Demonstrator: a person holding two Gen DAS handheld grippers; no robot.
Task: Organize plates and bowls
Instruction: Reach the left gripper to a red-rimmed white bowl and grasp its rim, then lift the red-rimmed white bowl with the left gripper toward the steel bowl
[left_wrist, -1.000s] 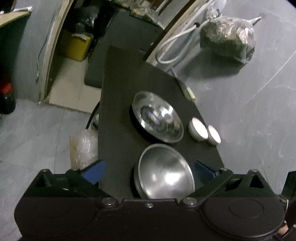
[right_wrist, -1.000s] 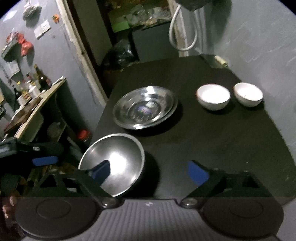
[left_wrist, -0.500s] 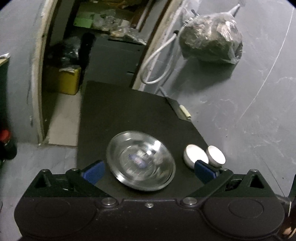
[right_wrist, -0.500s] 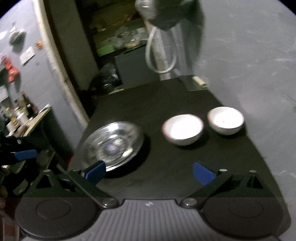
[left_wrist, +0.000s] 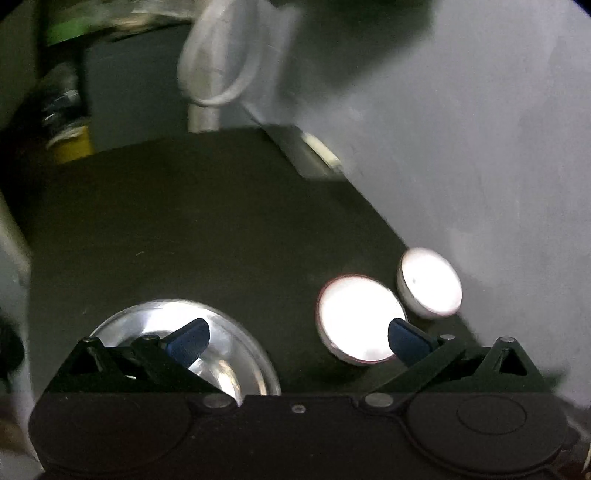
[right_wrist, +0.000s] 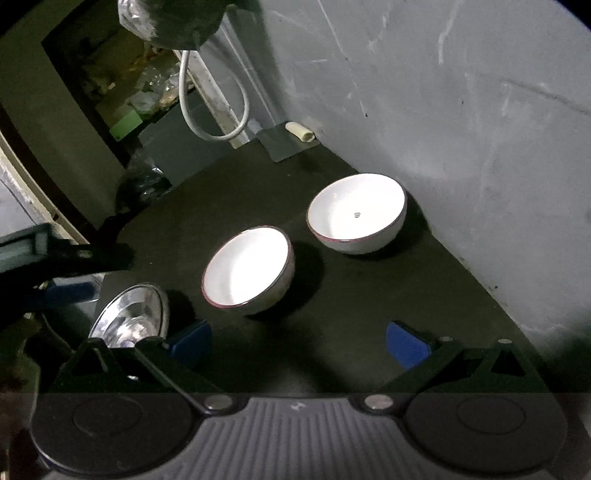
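Two white bowls (right_wrist: 249, 269) (right_wrist: 356, 214) sit near the wall, the steel plate (right_wrist: 131, 319) left of them. The plate is light, stiff and slippery; the bowls are breakable, so pinch a rim. Your table (right_wrist: 369, 295) is dark and matte. Right claw (right_wrist: 297, 345) and left claw (left_wrist: 297, 336) both gape, empty.

Dark table (right_wrist: 351, 314) lies bare before the near bowl (right_wrist: 247, 267); far bowl (right_wrist: 356, 214) crowds the wall (right_wrist: 480, 147).

The left tongs (left_wrist: 297, 338) gaped empty above the dark desk (left_wrist: 192, 229). A steel plate (left_wrist: 236, 354) lay near left. Two white bowls (left_wrist: 360, 314) (left_wrist: 430, 282) sat right.
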